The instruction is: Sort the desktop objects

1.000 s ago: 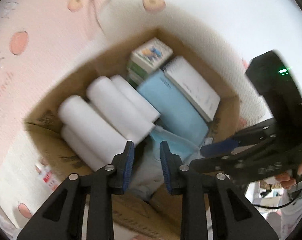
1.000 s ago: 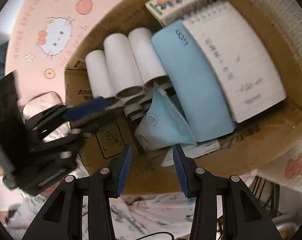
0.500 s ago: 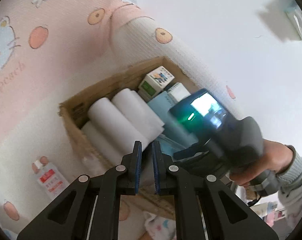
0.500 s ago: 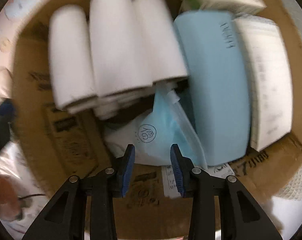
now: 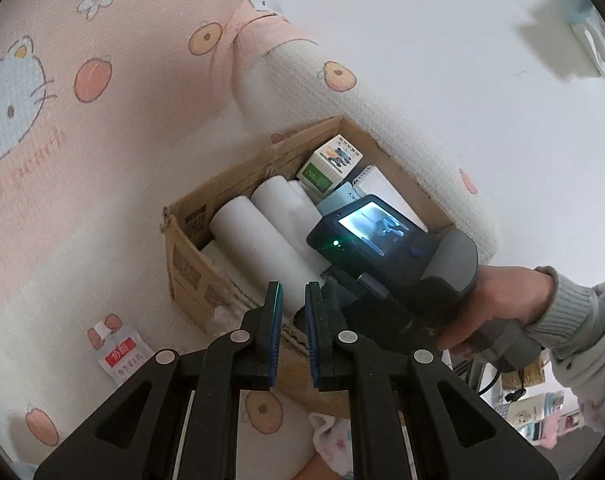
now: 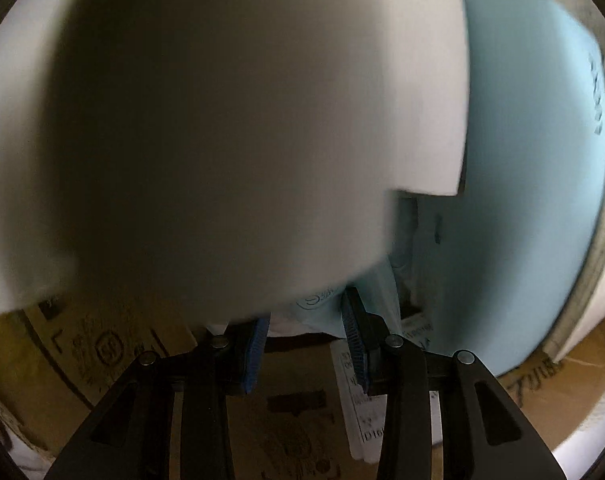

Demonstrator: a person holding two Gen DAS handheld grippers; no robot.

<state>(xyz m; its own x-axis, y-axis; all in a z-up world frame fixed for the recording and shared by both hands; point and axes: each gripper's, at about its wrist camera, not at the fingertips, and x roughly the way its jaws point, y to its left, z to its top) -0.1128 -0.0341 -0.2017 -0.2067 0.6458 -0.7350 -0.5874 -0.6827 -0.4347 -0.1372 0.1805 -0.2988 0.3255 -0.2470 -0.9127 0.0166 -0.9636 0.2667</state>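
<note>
A cardboard box (image 5: 190, 236) lies on the bed, holding white rolls (image 5: 262, 240), a small printed carton (image 5: 330, 164), a white notepad (image 5: 376, 184) and a blue case (image 6: 530, 200). My left gripper (image 5: 293, 308) hangs above the box's near edge, jaws slightly apart and empty. My right gripper (image 6: 305, 332) is deep inside the box, open, its pads either side of a light blue face mask (image 6: 318, 308) under a white roll (image 6: 222, 120). In the left wrist view the right tool's body (image 5: 386, 248) covers the box's right half.
A pink cartoon-print bedspread (image 5: 62, 120) surrounds the box. A small red-and-white sachet (image 5: 122, 356) lies on it left of the box. A white wall (image 5: 462, 60) rises behind. The box's cardboard flap (image 6: 102, 360) sits just under my right gripper.
My left gripper pulled back and up from the box. My right gripper pushed down into the box, closing in on the mask; the rolls now fill its view.
</note>
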